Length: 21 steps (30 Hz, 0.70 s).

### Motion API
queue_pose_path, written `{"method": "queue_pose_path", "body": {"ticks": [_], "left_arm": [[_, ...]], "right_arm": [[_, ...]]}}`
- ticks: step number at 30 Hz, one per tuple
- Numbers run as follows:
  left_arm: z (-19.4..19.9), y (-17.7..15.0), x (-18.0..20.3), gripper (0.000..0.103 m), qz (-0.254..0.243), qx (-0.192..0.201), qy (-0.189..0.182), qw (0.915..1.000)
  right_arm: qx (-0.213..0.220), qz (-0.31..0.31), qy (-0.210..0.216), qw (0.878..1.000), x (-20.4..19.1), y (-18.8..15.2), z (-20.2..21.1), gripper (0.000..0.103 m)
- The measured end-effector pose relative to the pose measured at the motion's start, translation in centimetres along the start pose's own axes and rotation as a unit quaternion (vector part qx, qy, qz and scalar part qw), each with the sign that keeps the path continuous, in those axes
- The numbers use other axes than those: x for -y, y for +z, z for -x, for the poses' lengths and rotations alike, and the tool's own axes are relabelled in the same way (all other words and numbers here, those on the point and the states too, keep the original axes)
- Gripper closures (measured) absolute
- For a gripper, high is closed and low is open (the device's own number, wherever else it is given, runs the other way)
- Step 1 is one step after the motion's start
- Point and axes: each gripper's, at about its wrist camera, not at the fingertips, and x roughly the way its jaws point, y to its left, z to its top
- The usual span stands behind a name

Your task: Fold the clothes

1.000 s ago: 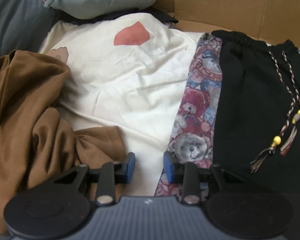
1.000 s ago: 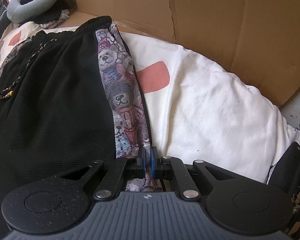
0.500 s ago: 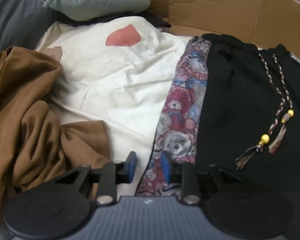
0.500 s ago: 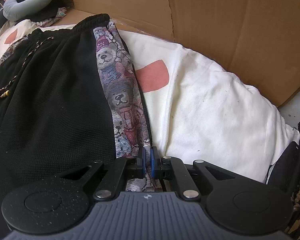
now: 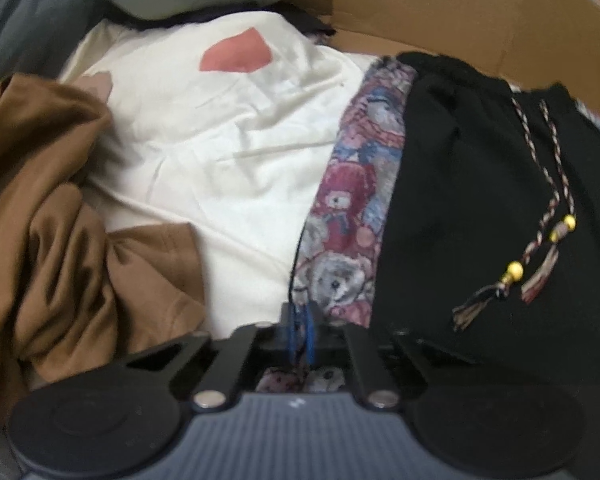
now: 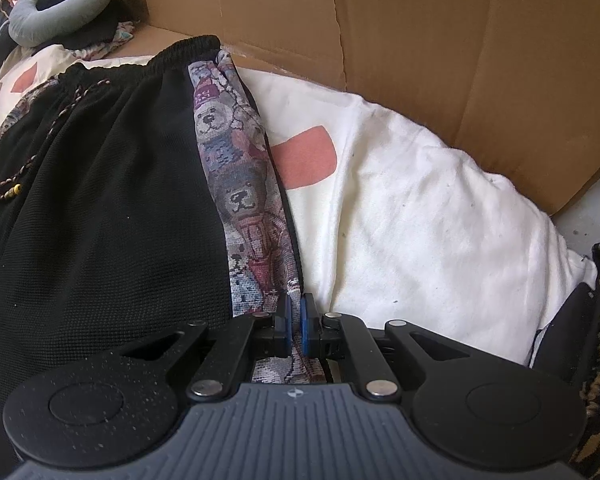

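My jaws are clenched on both sides. My left gripper (image 5: pixel 300 330) pinches the bear-print side stripe (image 5: pixel 348 208) of the black pants (image 5: pixel 480 208), at the bottom centre of the left wrist view, with fabric caught between the blue pads. My right gripper (image 6: pixel 295 322) pinches the same kind of bear-print stripe (image 6: pixel 244 200) on the other edge of the pants (image 6: pixel 100 220), at the bottom centre of its view. The pants lie spread flat on a cream sheet (image 5: pixel 220 152) with red patches, waistband toward the top of both frames. The braided drawstring (image 5: pixel 548 208) with yellow beads rests on the black cloth, at the right in the left view. A brown garment (image 5: pixel 52 220) is bunched at the left of that view. A cardboard wall (image 6: pixel 440 60) stands behind, and a grey neck pillow (image 6: pixel 56 12) sits upper left.
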Motion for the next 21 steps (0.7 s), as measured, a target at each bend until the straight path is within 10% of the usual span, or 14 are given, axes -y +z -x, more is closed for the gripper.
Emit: {"method": "queue_pose_path", "body": {"ticks": [21], "left_arm": [[-0.3, 1.2, -0.9, 0.095, -0.025, -0.017, 0.055, 0.9980]], "right_arm": [[-0.029, 0.003, -0.089, 0.996, -0.5, 0.7, -0.2, 0.100]]}}
